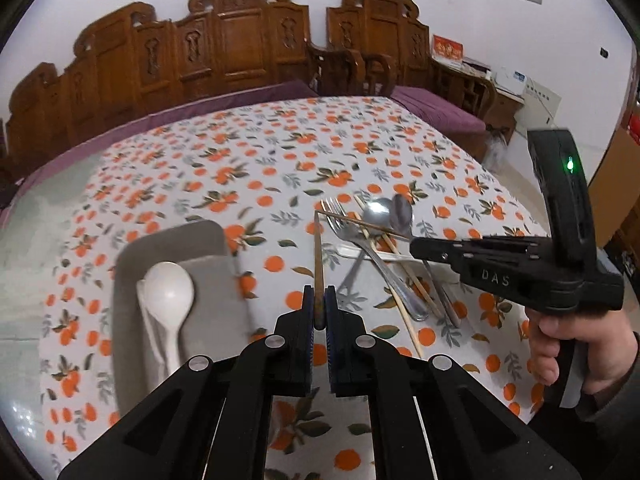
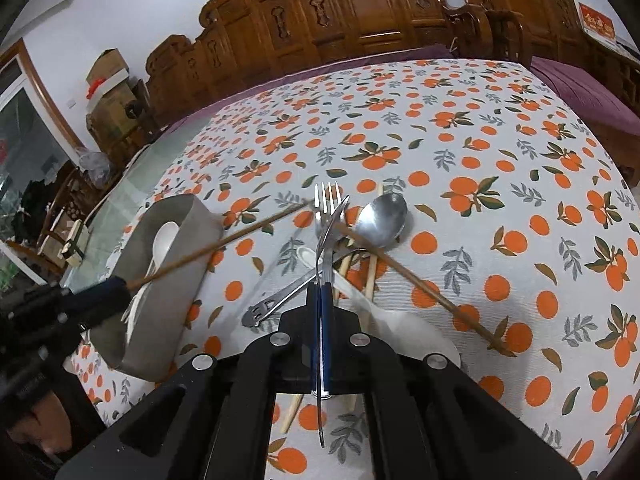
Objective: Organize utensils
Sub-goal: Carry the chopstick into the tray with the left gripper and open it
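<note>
You are clamping a brown chopstick [image 1: 318, 264] in your left gripper [image 1: 319, 312], above the cloth beside the grey tray [image 1: 208, 240] (two white spoons inside). Your right gripper [image 2: 320, 300] is pinching a fork [image 2: 326, 220] over the pile.

The left black two-finger tongs [image 1: 319, 312] tilt downward, blue pads pinched on a thin brown wooden chopstick [image 1: 318, 264]. The right black tongs [image 2: 320, 300] tilt down likewise, clamped on a steel fork's handle [image 2: 325, 248]. A bare hand [image 1: 560, 344] grips the right handle.
</note>
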